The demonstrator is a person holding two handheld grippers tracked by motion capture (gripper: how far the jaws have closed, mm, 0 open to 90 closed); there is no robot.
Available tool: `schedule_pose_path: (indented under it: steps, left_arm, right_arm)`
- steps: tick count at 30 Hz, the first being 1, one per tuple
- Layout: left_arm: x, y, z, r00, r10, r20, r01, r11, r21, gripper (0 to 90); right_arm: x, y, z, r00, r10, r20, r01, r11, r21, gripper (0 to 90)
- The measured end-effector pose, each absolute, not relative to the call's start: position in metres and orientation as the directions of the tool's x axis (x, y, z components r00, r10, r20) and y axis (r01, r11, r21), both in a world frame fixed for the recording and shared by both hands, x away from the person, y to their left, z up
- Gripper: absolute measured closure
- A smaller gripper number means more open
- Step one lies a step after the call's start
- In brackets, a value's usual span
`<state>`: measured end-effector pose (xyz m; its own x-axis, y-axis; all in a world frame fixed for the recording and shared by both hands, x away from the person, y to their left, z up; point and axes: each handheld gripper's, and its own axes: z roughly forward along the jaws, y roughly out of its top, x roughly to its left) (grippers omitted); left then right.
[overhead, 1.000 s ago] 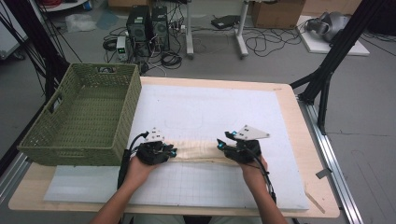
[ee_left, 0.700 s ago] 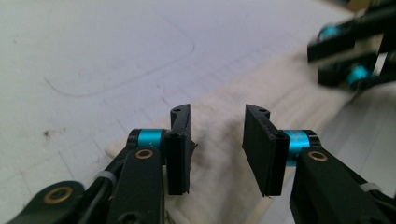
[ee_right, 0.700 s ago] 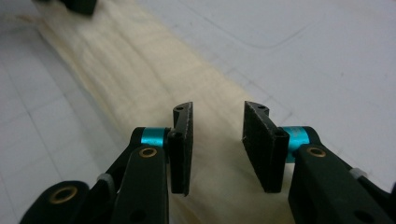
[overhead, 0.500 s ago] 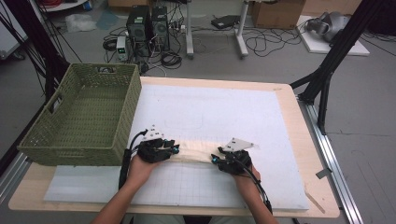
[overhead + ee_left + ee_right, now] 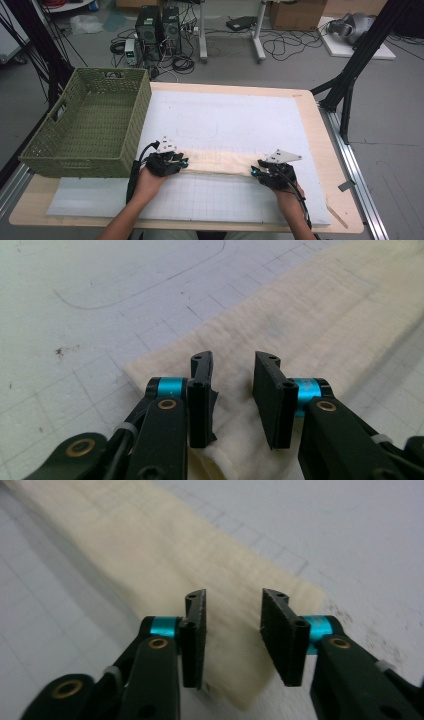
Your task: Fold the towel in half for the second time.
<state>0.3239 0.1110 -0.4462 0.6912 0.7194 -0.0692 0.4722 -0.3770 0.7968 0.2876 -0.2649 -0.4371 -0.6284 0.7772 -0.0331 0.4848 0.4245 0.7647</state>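
A long cream cloth strip (image 5: 220, 162) lies folded flat across the white gridded mat (image 5: 240, 120), running left to right. My left gripper (image 5: 183, 161) sits at the strip's left end. In the left gripper view its jaws (image 5: 233, 360) stand open over that end of the cloth (image 5: 320, 315), gripping nothing. My right gripper (image 5: 256, 170) is at the strip's right end. The right gripper view shows it open (image 5: 234, 596) above the cloth's corner (image 5: 150, 545), with a clear gap between its pads.
A green woven basket (image 5: 75, 160) stands at the table's left, its right wall close to my left hand. The wooden table edge (image 5: 320, 150) runs along the right. Beyond the far edge are computer towers (image 5: 157, 22) and cables on the floor.
My right gripper has moved toward the near edge and then to the right, and the cloth now lies stretched out longer between the grippers. The left gripper has hardly moved.
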Motion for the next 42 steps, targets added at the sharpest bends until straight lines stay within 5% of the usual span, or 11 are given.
schedule_pose_path:
  steps: [12,22,32,42]
  left_arm:
    - [0.324,0.117,-0.448,0.704,0.706,-0.074,0.465,-0.380,0.800,70.4]
    - [0.323,0.122,-0.446,0.704,0.703,-0.100,0.460,-0.345,0.818,67.4]
    - [0.320,0.145,-0.425,0.654,0.747,-0.120,0.355,-0.162,0.921,50.1]
    - [0.323,0.156,-0.418,0.633,0.750,-0.192,0.334,-0.041,0.942,24.1]
  right_arm:
    - [0.285,-0.279,-0.449,-0.658,0.753,0.006,0.476,0.410,0.778,66.9]
    - [0.284,-0.278,-0.447,-0.668,0.744,-0.005,0.456,0.415,0.787,58.7]
    - [0.278,-0.283,-0.427,-0.664,0.747,0.008,0.386,0.333,0.860,48.9]
    - [0.276,-0.315,-0.416,-0.534,0.845,-0.019,0.391,0.267,0.881,32.0]
